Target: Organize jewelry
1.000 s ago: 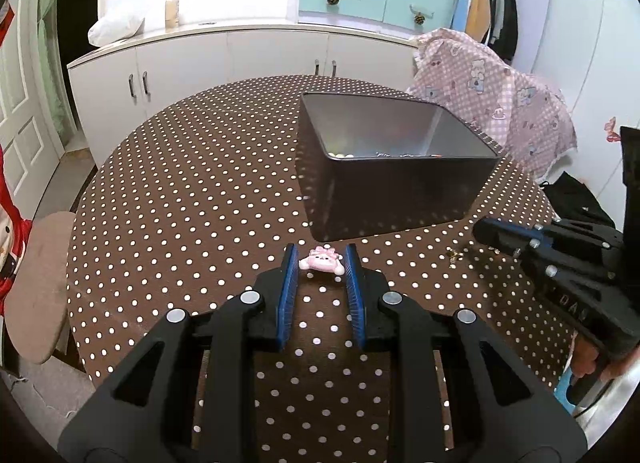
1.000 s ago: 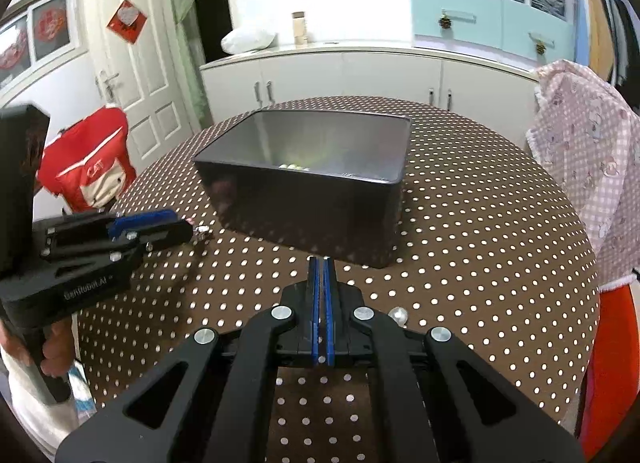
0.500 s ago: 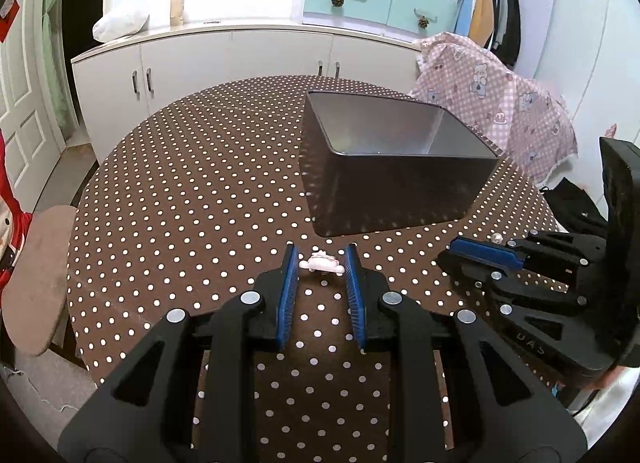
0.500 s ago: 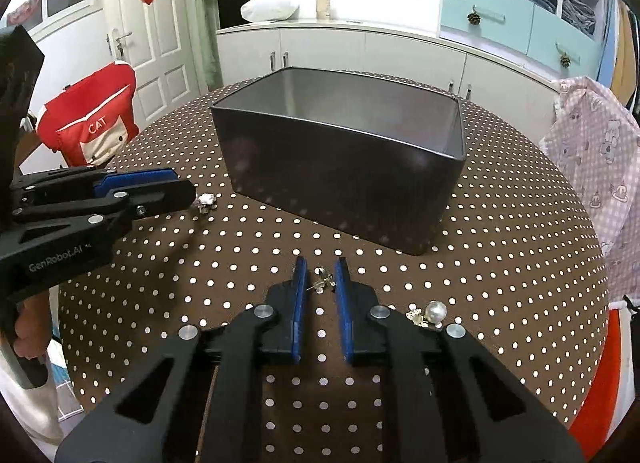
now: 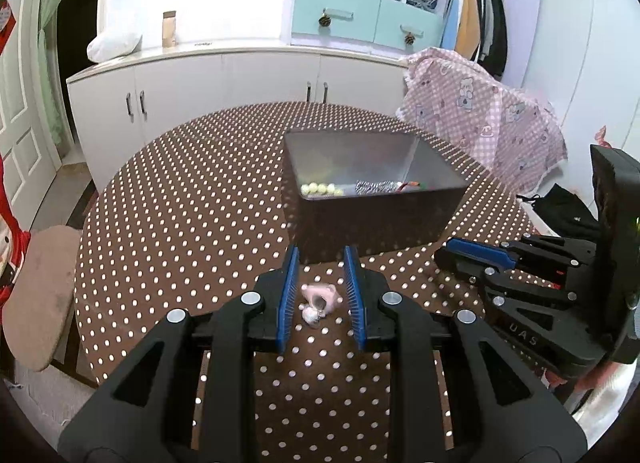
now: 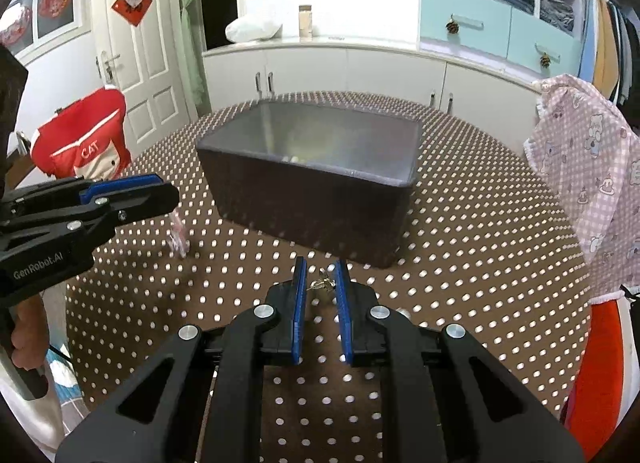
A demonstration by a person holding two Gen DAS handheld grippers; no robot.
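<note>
A dark open box stands mid-table on the brown dotted cloth. Pale beads and a silvery piece lie inside it. My left gripper is narrowly open. A pink charm shows low between its fingers, clear of both pads. In the right wrist view the pink charm is a blur under that gripper's tip. My right gripper is shut on a small metal earring at its fingertips.
A chair draped in pink checked cloth stands at the table's far right. White cabinets run along the back wall. At the left are a padded stool and a red garment. A hand holds the left gripper.
The right gripper went from shut and empty to holding the earring. The pink charm dropped from the left fingertips to lower between the fingers. Both views rose, showing the box's inside.
</note>
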